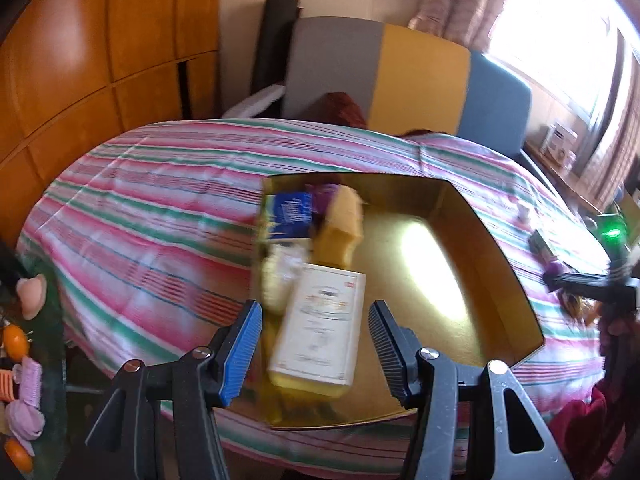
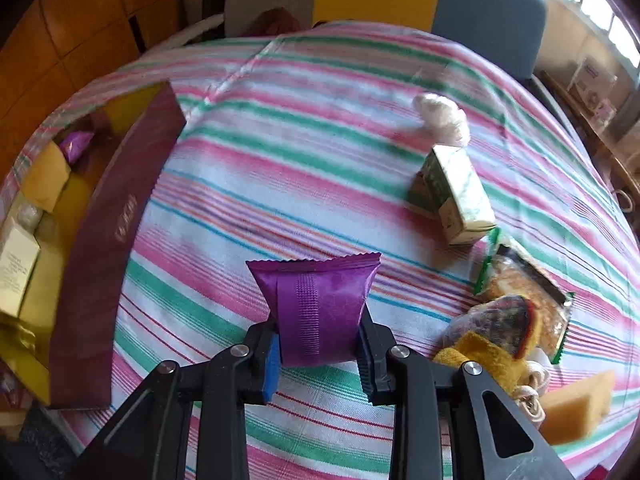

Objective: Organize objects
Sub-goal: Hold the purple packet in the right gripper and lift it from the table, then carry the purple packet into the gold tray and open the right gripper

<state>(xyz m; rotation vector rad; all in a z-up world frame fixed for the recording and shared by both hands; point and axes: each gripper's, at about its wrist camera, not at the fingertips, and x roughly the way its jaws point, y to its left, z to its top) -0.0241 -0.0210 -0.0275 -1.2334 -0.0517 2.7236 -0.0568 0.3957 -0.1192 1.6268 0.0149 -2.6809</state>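
Observation:
A gold-lined box with maroon outer walls sits on the striped tablecloth. It holds a white carton, a yellow sponge, a blue packet and a purple packet. My left gripper is open above the white carton. My right gripper is shut on a purple snack packet, held above the cloth right of the box. The right gripper also shows in the left wrist view.
On the cloth to the right lie a green-white carton, a pink fluffy thing, a green-edged snack bag, a clear wrapped item, a yellow cloth and a sponge. Chairs stand behind. A side table holds small items.

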